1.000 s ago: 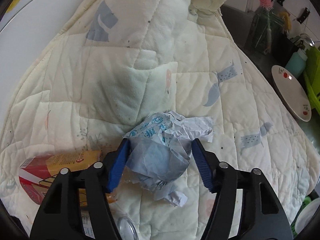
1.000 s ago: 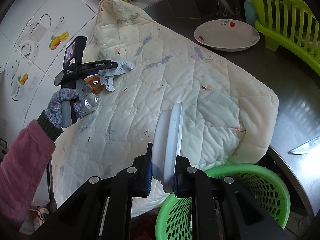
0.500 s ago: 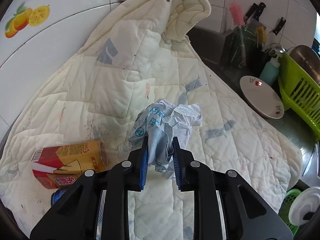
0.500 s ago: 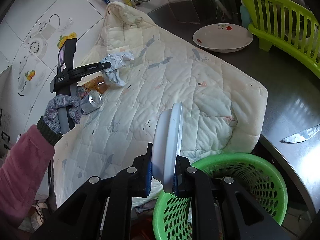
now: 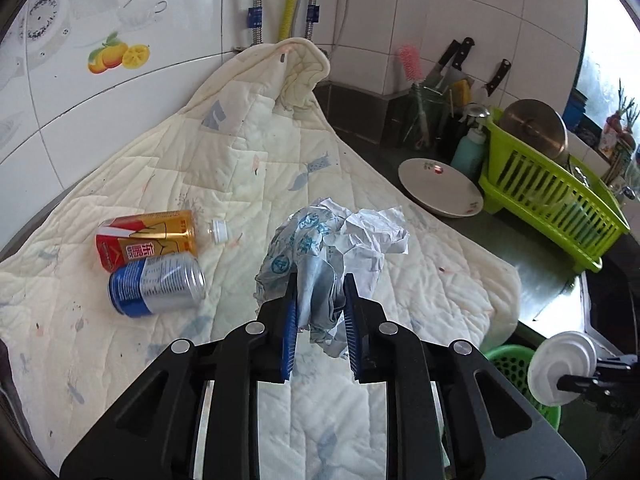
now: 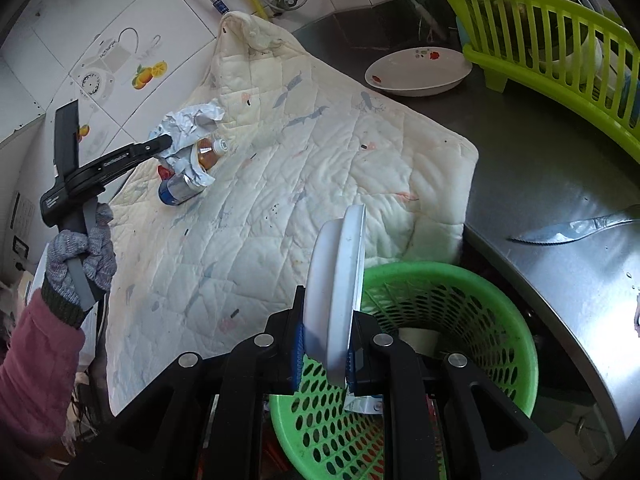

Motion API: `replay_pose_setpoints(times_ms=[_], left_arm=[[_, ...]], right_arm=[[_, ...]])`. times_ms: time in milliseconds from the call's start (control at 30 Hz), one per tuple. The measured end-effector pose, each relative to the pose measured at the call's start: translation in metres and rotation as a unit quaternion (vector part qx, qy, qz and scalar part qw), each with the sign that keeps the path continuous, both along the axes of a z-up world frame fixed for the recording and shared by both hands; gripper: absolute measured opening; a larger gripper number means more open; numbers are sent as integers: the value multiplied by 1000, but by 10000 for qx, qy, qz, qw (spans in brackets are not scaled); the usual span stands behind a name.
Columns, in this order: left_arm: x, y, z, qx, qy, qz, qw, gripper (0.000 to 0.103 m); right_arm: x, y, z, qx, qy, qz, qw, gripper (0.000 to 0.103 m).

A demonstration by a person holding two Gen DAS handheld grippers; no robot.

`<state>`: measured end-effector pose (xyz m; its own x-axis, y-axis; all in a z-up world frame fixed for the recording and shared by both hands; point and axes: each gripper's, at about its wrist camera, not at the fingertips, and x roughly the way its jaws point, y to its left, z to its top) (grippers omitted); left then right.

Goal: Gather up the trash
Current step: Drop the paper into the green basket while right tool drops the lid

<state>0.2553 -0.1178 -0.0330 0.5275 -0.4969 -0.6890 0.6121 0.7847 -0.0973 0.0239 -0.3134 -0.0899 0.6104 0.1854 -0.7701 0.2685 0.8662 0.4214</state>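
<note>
Over quilted mat (image 5: 248, 184): left gripper (image 5: 320, 316) pinching crumpled paper (image 5: 332, 240), right gripper (image 6: 325, 354) clamping white lid (image 6: 340, 280), both probably bin-bound, basket (image 6: 460, 312) at 5 o'clock.

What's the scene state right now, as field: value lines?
left gripper: shut on crumpled paper, lifted off quilt
right gripper: shut on white lid, above green basket
left on quilt: blue can, gold carton, small bottle
counter: plate, knife, dish rack

Crumpled paper wad (image 5: 332, 248), quilted cloth pad (image 5: 240, 176) — matt, shiny metal can (image 5: 160, 289), plastic basket (image 6: 472, 304)
</note>
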Motion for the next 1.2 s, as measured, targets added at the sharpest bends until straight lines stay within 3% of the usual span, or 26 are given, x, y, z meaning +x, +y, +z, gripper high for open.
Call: replay_pose_setpoints(times_ms=[367, 433, 500, 767, 1067, 1133, 1200], left_arm=[[-112, 12, -4, -121, 53, -255, 9996, 20], [-127, 11, -7, -143, 82, -299, 9994, 20], [-141, 9, -10, -159, 112, -389, 9991, 20], [-179, -13, -28, -50, 305, -759, 9966, 20], [-201, -45, -60, 75, 801, -1057, 9911, 21], [-202, -49, -66, 75, 941, -1096, 9895, 25], [-205, -53, -70, 98, 1011, -1104, 9887, 37]], right_arm=[[-30, -22, -22, -109, 238, -30, 9997, 18], [-31, -25, -22, -224, 228, -96, 9994, 27], [-33, -26, -19, -322, 198, -99, 9992, 29], [-58, -28, 2, -420, -90, -182, 9989, 40], [-86, -33, 16, -572, -235, -314, 9976, 51], [-90, -33, 16, -592, -239, -311, 9975, 53], [-91, -34, 15, -579, -233, -309, 9976, 53]])
